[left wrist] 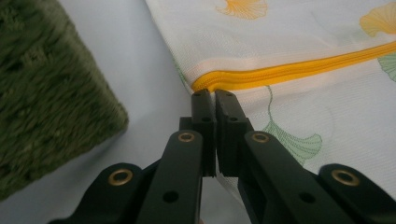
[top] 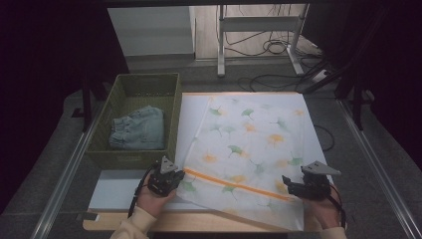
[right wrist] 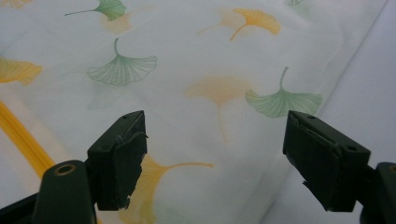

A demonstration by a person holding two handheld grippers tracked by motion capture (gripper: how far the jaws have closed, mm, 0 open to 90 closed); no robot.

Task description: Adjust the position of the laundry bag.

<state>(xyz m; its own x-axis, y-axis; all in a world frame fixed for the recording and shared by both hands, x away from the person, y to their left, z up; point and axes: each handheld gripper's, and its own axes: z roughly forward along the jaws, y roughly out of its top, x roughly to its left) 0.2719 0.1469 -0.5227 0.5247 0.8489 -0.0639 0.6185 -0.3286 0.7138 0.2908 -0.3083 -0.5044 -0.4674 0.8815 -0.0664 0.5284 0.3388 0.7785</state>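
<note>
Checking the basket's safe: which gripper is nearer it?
Left. The left gripper sits just below the basket, at the bag's zipper end; the right gripper is far across the bag.

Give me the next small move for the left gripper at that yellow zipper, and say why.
Probably draw the left gripper along the yellow zipper: its jaws are shut at the zipper's end on the mesh bag, and the zipper looks closed.

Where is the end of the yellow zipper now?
In the left gripper view, the yellow zipper ends just above the shut left gripper, right of the green basket.
</note>
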